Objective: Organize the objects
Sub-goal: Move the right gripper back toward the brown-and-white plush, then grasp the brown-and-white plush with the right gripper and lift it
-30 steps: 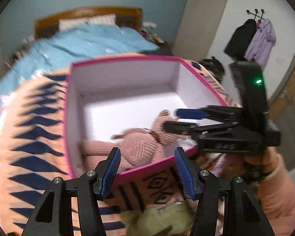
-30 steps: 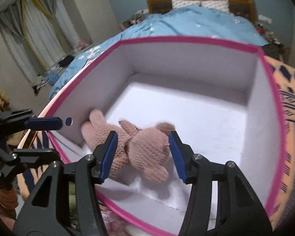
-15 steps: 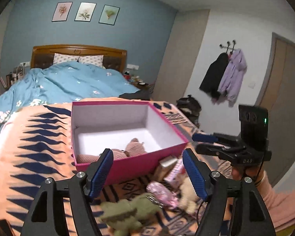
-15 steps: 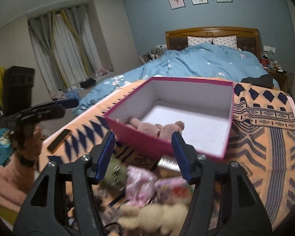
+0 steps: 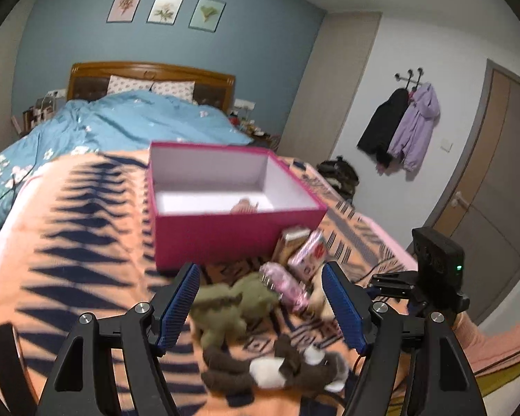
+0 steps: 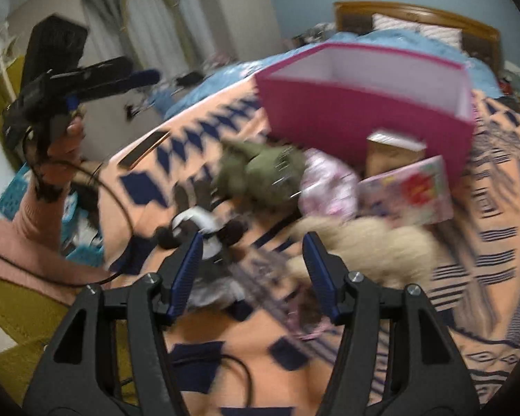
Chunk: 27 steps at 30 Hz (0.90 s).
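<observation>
Both the left gripper [image 5: 260, 303] and right gripper [image 6: 251, 267] hang wide-jawed and empty, having just been opening. In front of the pink box [image 5: 225, 235] lie the green plush [image 5: 232, 303] and what looks, through blur, like a cream plush [image 6: 371, 246].

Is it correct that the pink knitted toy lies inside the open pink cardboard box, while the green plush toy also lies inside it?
Not quite. In the left wrist view the green plush toy lies on the orange patterned blanket before the pink cardboard box; the pink knitted toy is inside.

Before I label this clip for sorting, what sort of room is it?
A bedroom, it seems: a bed with a wooden headboard and pillows, and coats hung by the door.
</observation>
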Tool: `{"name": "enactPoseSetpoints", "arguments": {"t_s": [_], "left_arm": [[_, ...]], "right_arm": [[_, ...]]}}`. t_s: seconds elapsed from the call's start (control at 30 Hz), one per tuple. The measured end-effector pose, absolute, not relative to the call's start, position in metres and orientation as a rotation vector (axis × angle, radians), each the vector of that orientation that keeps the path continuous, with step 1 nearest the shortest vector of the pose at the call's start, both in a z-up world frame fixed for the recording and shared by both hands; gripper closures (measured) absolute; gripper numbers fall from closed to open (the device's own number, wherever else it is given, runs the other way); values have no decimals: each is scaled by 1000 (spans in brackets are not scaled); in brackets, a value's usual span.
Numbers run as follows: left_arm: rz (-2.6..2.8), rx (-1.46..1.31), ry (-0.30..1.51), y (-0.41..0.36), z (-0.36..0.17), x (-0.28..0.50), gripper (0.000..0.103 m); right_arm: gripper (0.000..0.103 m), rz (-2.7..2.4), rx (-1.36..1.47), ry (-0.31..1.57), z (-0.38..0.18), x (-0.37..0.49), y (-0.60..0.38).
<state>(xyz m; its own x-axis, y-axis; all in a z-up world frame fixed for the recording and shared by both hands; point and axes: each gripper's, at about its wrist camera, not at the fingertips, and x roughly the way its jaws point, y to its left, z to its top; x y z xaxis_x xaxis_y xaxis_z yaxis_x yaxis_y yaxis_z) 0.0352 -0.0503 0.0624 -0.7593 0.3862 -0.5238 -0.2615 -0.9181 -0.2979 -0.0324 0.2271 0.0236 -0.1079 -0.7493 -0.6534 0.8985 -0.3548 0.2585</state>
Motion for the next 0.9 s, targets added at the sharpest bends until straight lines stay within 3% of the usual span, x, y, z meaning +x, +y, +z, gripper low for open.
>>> {"name": "enactPoseSetpoints", "arguments": {"t_s": [0.5, 0.57, 0.77, 0.9], "left_arm": [[2615, -1038, -277, -43, 9, 35, 28], [2605, -1054, -274, -41, 6, 33, 28], [2545, -1079, -268, -33, -8, 29, 28], [2500, -1121, -201, -17, -23, 28, 28]], "right_arm": [[42, -1536, 1005, 319, -23, -6, 193], [53, -1538, 984, 303, -18, -8, 196], [69, -1645, 941, 265, 3, -32, 208], [69, -1690, 948, 235, 8, -54, 217]]}}
